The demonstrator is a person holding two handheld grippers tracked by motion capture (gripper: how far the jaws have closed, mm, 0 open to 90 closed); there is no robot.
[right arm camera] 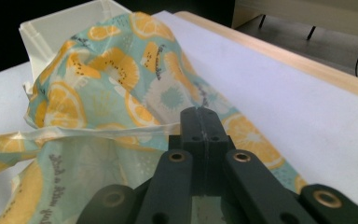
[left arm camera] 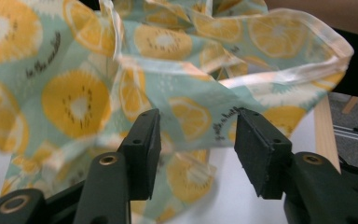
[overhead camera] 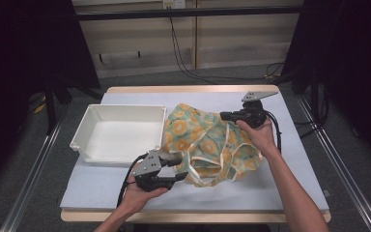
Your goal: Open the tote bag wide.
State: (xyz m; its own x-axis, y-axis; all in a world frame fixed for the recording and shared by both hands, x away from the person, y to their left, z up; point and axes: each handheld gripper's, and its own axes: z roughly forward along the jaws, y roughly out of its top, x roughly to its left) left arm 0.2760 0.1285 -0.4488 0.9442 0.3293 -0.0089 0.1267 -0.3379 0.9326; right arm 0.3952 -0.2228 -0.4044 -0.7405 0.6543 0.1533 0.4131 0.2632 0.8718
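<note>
Fruit-printed cloth [overhead camera: 207, 142] is pinched by the closed right gripper [right arm camera: 200, 122]; the half-open left gripper [left arm camera: 193, 140] should be closed squarely on the hem.

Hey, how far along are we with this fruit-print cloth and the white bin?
Early going. Done: the right gripper has its jaws shut on an edge of the fruit-print cloth. In hand: the left gripper has its jaws apart around a cream-trimmed fold, pads not yet pressing. Left: the cloth lies crumpled on the table beside the white bin, which holds nothing, so any folding or stowing is probably ahead.
</note>
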